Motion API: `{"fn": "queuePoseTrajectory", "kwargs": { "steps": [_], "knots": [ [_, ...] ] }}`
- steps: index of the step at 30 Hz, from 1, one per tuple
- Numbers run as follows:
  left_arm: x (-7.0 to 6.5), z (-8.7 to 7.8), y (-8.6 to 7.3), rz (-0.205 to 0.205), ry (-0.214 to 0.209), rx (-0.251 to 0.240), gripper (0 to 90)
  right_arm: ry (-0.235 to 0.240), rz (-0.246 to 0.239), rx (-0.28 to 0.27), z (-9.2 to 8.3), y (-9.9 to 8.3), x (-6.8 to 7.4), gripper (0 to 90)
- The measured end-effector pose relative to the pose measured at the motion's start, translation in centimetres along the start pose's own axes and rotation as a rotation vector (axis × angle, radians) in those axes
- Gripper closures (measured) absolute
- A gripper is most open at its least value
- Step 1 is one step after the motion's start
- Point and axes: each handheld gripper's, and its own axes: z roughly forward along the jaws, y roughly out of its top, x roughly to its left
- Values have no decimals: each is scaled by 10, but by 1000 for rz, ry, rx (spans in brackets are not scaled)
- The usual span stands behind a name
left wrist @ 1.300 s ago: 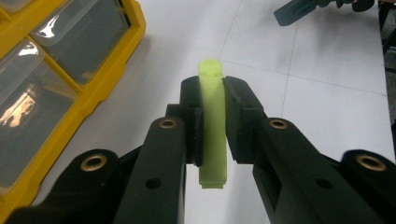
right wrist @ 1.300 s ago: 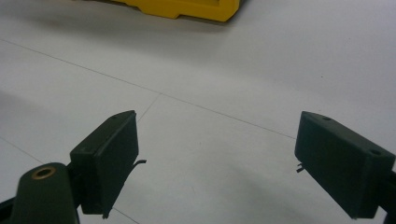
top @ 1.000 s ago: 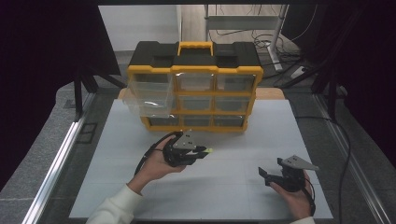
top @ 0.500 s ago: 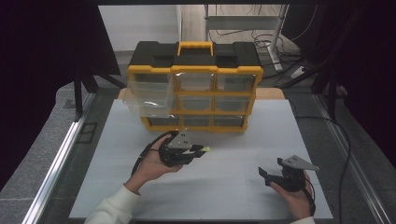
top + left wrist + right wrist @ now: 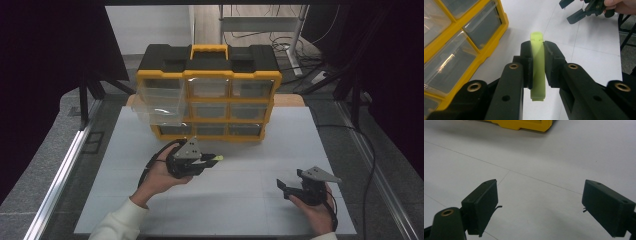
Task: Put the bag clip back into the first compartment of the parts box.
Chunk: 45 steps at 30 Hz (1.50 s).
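Lime-green plastic piece point(image 5: 538, 67) clamped in the left hand-held gripper point(image 5: 538, 53), low over the white surface point(image 5: 240, 195).

Its flat faces are covered by the two black pads, so just a narrow edge, a rounded top and a squared bottom end show; what the piece is cannot be made out. It sits just in front of the yellow drawer organiser point(image 5: 207, 100), whose cloudy drawers hide their contents. Well apart, the right hand-held gripper point(image 5: 541, 205) gapes wide, holding nothing.
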Motion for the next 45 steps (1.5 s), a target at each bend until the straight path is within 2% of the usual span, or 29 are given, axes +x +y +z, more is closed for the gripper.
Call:
{"fn": "queuePoseTrajectory", "kwargs": {
  "steps": [13, 22, 34, 45],
  "knots": [
    [0, -12, 4, 7, 7, -36, 778, 0, -1, 1, 0, 0, 0, 137],
    [2, -21, 5, -10, 10, -64, 778, 1, 0, 1, 0, 0, 0, 137],
    [3, -33, 9, -21, 30, -124, 778, -1, -4, 2, 0, 0, 0, 137],
    [5, -45, 10, -51, 60, -191, 778, -1, -3, 3, 0, 0, 0, 137]
  ]
}}
